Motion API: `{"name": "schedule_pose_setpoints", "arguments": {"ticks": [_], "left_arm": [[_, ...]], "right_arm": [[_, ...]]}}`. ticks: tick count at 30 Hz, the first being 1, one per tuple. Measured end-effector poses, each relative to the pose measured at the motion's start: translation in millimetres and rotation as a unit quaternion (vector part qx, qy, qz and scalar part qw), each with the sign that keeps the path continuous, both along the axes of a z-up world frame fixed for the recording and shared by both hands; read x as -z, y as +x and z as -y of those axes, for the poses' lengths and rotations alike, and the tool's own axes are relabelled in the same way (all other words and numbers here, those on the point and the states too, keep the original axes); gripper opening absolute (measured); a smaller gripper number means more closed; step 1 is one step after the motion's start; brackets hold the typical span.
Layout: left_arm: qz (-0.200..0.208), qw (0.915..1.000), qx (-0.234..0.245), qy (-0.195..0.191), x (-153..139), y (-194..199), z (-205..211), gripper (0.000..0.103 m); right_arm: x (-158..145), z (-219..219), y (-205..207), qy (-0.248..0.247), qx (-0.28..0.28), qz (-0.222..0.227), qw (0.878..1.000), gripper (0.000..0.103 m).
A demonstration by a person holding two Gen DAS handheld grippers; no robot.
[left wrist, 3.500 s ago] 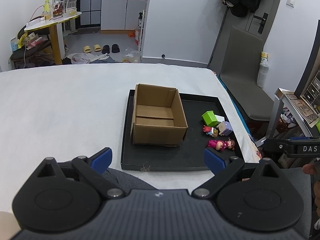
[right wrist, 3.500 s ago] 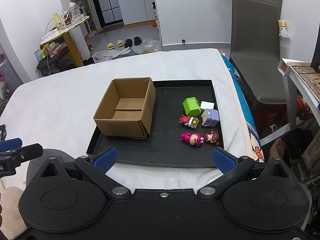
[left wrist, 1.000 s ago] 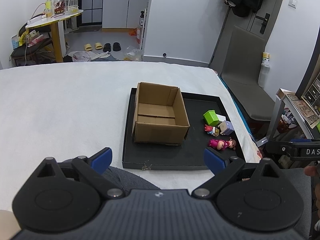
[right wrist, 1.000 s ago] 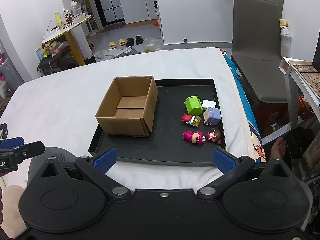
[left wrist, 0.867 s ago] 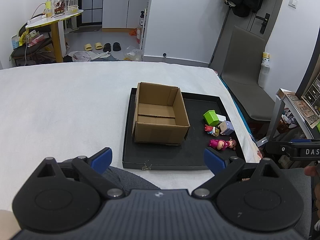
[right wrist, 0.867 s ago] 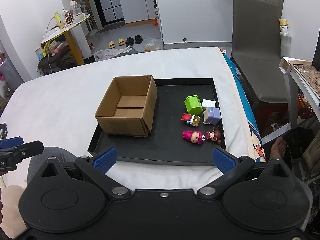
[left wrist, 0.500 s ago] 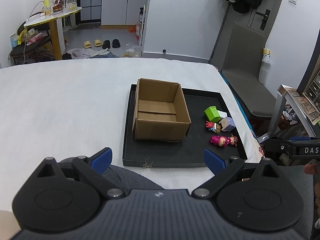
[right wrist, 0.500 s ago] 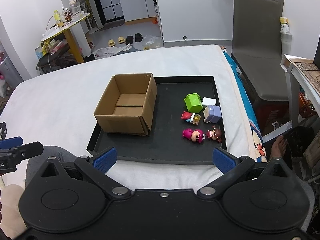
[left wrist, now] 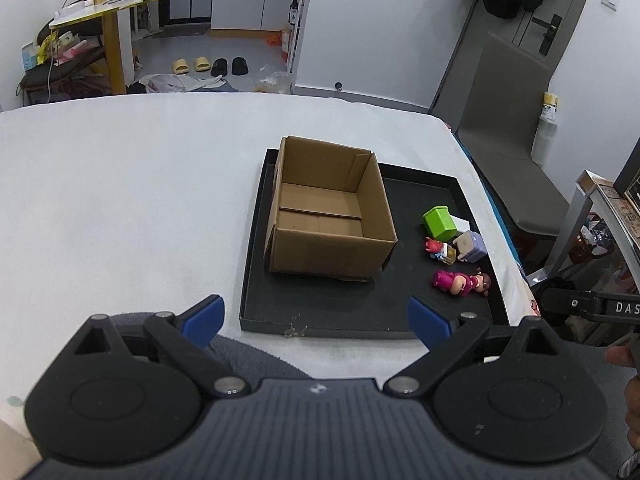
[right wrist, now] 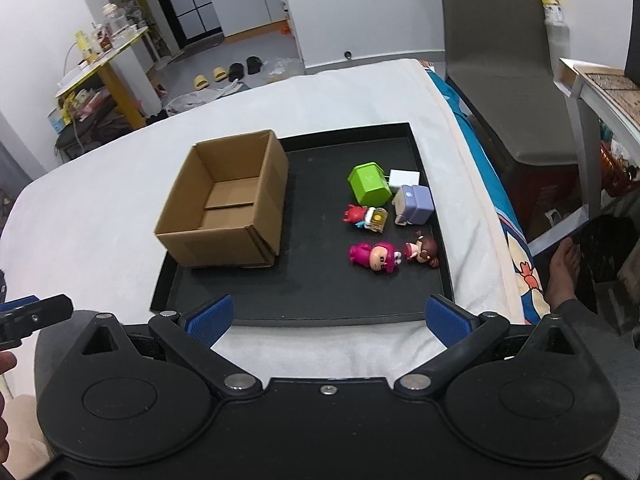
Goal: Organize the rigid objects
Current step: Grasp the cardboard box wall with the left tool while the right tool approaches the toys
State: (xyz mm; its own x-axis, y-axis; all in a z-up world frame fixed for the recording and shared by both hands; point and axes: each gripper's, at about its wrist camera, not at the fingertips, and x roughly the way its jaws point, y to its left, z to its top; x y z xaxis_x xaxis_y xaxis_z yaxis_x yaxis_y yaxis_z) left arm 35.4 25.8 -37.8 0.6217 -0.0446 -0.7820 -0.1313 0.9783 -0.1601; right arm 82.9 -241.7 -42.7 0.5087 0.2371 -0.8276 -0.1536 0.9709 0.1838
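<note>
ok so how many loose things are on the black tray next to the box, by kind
figurines: 3, a pink one, a brown-haired one, a small red one
cube-shaped blocks: 3, green, white, lilac
total: 6, all outside the cardboard box

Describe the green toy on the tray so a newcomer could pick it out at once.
Find the black tray on the white bed, with the open cardboard box at its left. In the toy cluster to the box's right, the green block sits at the far end, beside a small white block. It is the only bright green piece there.
</note>
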Motion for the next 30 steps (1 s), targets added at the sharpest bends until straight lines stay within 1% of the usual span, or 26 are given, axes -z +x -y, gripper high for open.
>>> {"name": "schedule_pose_setpoints", "arguments": {"ticks": [8, 19, 22, 24, 26, 30], "left_arm": [[-0.008, 1.0000, -0.002, -0.003, 9, 24, 0, 0.097], [-0.017, 0.9993, -0.034, -0.004, 24, 56, -11, 0.097], [-0.019, 0.9990, -0.039, 0.001, 27, 65, -12, 0.096], [-0.022, 0.9987, -0.044, 0.011, 30, 70, -12, 0.095], [-0.024, 0.9985, -0.045, 0.020, 34, 75, -12, 0.095], [-0.032, 0.9983, -0.047, 0.015, 42, 88, -14, 0.094]], "right_arm": [[11, 8, 22, 0.004, 0.019, -0.004, 1.000, 0.103], [31, 21, 53, 0.030, 0.056, -0.025, 0.998, 0.103], [41, 25, 61, 0.034, 0.068, -0.040, 0.996, 0.103], [47, 26, 66, 0.034, 0.078, -0.044, 0.995, 0.103], [53, 28, 71, 0.047, 0.084, -0.048, 0.994, 0.102], [66, 33, 82, 0.068, 0.099, -0.061, 0.991, 0.098]]}}
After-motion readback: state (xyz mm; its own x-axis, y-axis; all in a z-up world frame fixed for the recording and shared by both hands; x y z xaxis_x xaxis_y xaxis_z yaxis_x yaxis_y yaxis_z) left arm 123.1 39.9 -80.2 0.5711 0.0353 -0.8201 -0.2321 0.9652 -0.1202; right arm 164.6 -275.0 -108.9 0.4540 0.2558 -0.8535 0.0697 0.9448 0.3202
